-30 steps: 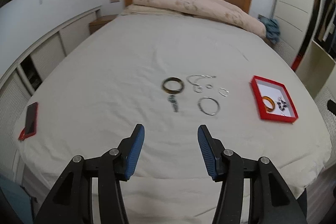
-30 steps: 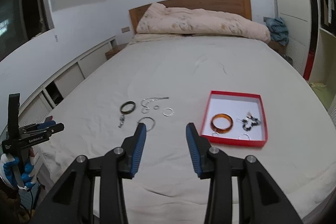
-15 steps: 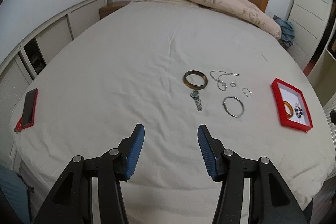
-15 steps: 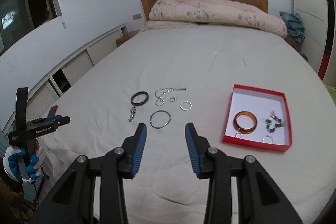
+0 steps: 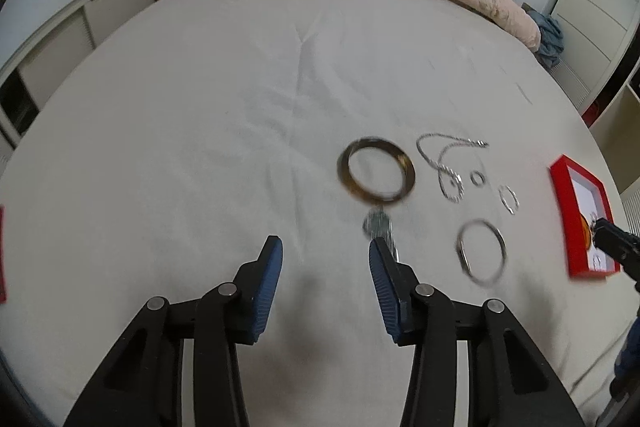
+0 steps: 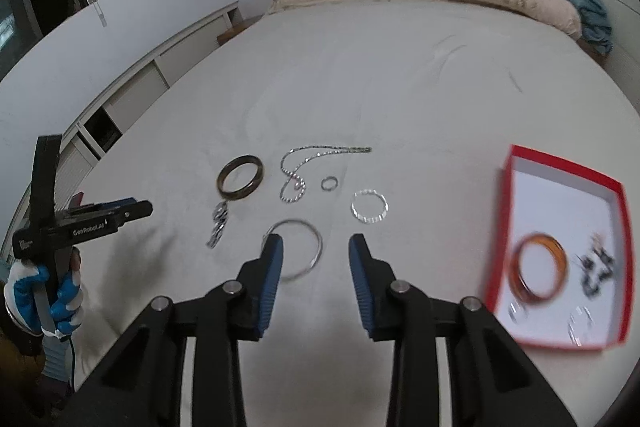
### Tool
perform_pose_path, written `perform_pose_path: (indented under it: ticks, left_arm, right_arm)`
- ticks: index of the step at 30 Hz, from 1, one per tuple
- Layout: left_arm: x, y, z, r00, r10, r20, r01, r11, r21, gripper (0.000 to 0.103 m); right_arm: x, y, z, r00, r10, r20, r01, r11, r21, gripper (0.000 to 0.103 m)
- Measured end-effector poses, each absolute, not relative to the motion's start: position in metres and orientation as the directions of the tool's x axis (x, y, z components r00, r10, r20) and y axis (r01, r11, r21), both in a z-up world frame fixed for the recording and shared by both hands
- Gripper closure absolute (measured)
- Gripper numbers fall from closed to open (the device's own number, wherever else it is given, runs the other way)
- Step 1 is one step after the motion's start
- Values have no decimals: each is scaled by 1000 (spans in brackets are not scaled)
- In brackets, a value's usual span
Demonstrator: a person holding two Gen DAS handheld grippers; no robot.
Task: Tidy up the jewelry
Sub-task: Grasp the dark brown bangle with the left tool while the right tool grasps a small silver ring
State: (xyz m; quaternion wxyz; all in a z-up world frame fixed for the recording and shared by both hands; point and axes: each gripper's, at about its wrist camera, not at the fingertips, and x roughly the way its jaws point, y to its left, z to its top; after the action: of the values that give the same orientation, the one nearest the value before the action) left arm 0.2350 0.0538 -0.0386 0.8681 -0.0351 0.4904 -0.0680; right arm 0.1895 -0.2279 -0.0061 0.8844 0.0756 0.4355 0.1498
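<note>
Currently both tools are unloaded: the left hand-held gripper point(image 5: 325, 246) and the right hand-held gripper point(image 6: 316, 244) each show jaws spread apart with nothing between the blue pads.

Loose jewelry lies on the bed point(image 6: 360, 75). In the right wrist view, a thin silver bangle point(image 6: 299, 251) sits at 12 o'clock, just beyond the fingertips and partly hidden by the left pad. A dark bangle point(image 6: 240, 177) and a metal watch or charm piece point(image 6: 218, 222) lie at 10 o'clock, a silver chain point(image 6: 308, 163) at 12 o'clock, with a small ring point(image 6: 330, 183) and a twisted silver ring point(image 6: 369, 205) just beside it. The red tray point(image 6: 560, 163) at 3 o'clock already holds an orange bangle point(image 6: 540, 269) and dark beads point(image 6: 596, 269).

Recommended procedure, as a judgement: straddle one section of the silver bangle's rim with the right jaws, press lightly into the soft sheet, then close. Avoid pinching fabric. Blur makes fine alignment uncertain.
</note>
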Motion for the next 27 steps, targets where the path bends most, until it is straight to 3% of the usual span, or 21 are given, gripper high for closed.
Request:
perform_pose_path:
  ticks: [9, 18, 21, 23, 27]
  left_arm:
    - [312, 34, -78, 468, -160, -869, 140, 984, -106, 65]
    - [322, 21, -97, 454, -157, -877, 196, 978, -73, 70]
    - [323, 19, -98, 460, -148, -875, 208, 977, -56, 78]
    - [322, 17, -99, 463, -146, -874, 217, 975, -48, 91]
    - [320, 12, -99, 477, -121, -871, 228, 973, -10, 93]
  right_arm:
    - [274, -205, -60, 513, 346, -786, -282, 932, 226, 71]
    - [305, -193, -99, 466, 330, -821, -337, 924, 180, 71]
    - [308, -187, -107, 454, 323, -830, -360, 919, 160, 78]
    - [307, -183, -112, 457, 314, -832, -374, 917, 141, 84]
    - [304, -179, -116, 469, 302, -830, -393, 913, 110, 84]
